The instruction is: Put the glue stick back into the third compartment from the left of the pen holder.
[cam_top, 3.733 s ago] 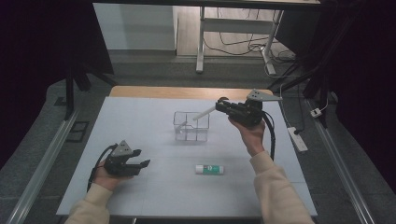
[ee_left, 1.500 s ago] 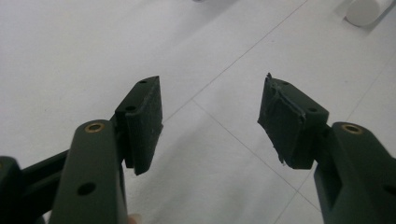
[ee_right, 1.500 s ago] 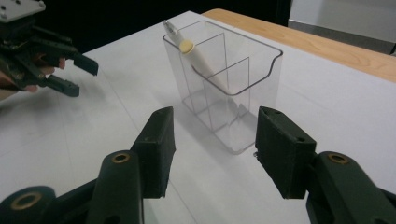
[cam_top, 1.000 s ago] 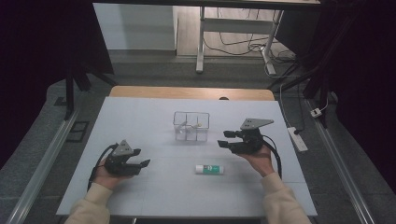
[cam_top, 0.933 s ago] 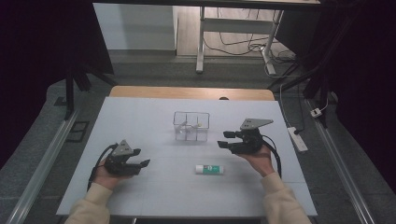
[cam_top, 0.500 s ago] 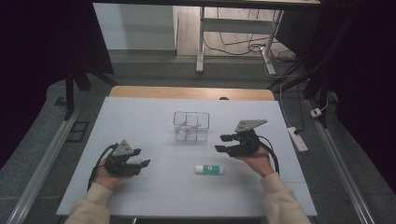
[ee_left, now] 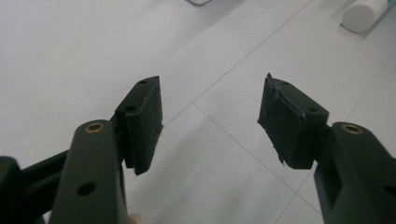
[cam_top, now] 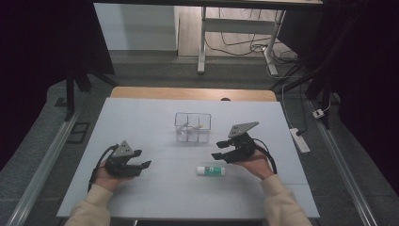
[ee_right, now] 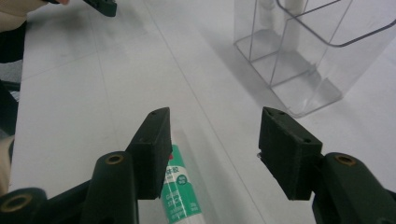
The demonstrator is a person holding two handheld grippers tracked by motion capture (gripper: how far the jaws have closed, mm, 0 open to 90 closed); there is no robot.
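Observation:
A white and green glue stick [cam_top: 211,170] lies flat on the white table [cam_top: 155,117]. My right gripper [cam_top: 215,149] hovers just above and behind it, open, jaws pointing left. In the right gripper view the glue stick [ee_right: 180,191] lies below the left jaw of my right gripper [ee_right: 215,140], untouched, with nothing between the pads. A clear divided container [cam_top: 193,126] stands at the table's middle with white pieces in its compartments. My left gripper [cam_top: 143,158] rests low at the front left, open and empty. In the left gripper view, my left gripper [ee_left: 210,116] points over bare table.
The container [ee_right: 303,51] stands close ahead and to the right of the right jaws. The glue stick's white end [ee_left: 362,14] shows far off in the left gripper view. Beyond the table's far edge are a desk frame [cam_top: 202,37] and floor cables.
Several seconds ago the right gripper was up over the container with a white piece in it; now it is empty and low by the glue stick, drifting slightly left. The left gripper stayed put.

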